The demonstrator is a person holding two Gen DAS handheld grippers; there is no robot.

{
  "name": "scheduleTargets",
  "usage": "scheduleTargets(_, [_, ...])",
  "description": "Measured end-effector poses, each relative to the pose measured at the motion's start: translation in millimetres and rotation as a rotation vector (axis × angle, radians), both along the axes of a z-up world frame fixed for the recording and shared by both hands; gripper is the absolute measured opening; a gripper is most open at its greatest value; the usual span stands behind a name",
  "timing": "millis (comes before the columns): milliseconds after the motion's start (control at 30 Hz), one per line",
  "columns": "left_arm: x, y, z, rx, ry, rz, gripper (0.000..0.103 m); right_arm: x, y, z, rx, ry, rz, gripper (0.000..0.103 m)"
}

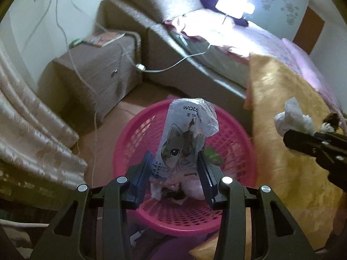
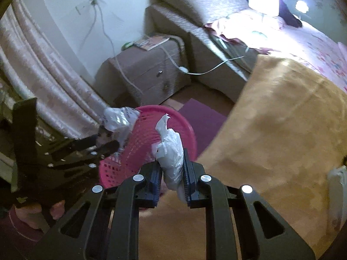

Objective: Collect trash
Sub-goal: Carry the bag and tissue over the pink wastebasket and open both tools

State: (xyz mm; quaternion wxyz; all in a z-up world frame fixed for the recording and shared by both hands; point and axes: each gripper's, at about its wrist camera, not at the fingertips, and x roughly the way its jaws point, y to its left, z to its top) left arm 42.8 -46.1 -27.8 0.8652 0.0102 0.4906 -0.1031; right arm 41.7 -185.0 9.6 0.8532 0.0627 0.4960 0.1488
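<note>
A pink perforated plastic basket [image 1: 234, 134] stands on the floor beside the bed; it also shows in the right wrist view [image 2: 143, 143]. My left gripper [image 1: 174, 162] is above the basket, its jaws partly apart around a white printed tissue packet [image 1: 184, 138] with a cat picture; whether they grip it is unclear. The packet and left gripper [image 2: 108, 139] show at the left of the right wrist view. My right gripper [image 2: 172, 169] is shut on a crumpled white plastic wrapper [image 2: 171, 149], held right of the basket. It shows in the left wrist view [image 1: 292, 117].
A bed with an orange blanket [image 2: 282, 130] fills the right. A brown nightstand [image 1: 93, 69] with a book and white cables stands by the wall. A curtain [image 1: 32, 125] hangs at left. A purple mat [image 2: 203, 117] lies beyond the basket.
</note>
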Motion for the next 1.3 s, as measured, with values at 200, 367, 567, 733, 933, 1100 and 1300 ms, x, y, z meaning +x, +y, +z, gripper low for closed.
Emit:
scheduleTargets(200, [10.7, 12.5, -18.8, 0.036, 0.046, 0.040, 0.041, 20.1, 18.2, -19.0, 0.030, 0.062, 0.029, 0.017])
scheduleTargets(367, [17.6, 16.3, -30.0, 0.074, 0.063, 0.063, 0.041, 31.7, 25.0, -30.8, 0.030, 0.093, 0.027, 0.017])
scheduleTargets(567, [23.9, 18.3, -32.4, 0.093, 0.060, 0.077, 0.041, 42.3, 29.0, -42.6, 0.054, 0.129, 0.018, 0.018])
scheduleTargets(733, [27.3, 22.1, -35.6, 0.091, 0.074, 0.083, 0.044, 43.8, 35.5, -45.1, 0.063, 0.132, 0.038, 0.024])
scheduleTargets(933, [26.3, 24.0, -34.6, 0.074, 0.076, 0.078, 0.050, 41.7, 31.3, -43.4, 0.072, 0.123, 0.019, 0.039])
scheduleTargets(1100, [21.8, 21.7, -28.2, 0.082, 0.053, 0.089, 0.065, 33.2, 24.3, -34.5, 0.061, 0.094, -0.003, 0.042])
scheduleTargets(1300, [15.0, 23.3, -12.9, 0.045, 0.021, 0.094, 0.067, 12.3, 0.8, -22.1, 0.043, 0.049, -0.063, 0.045])
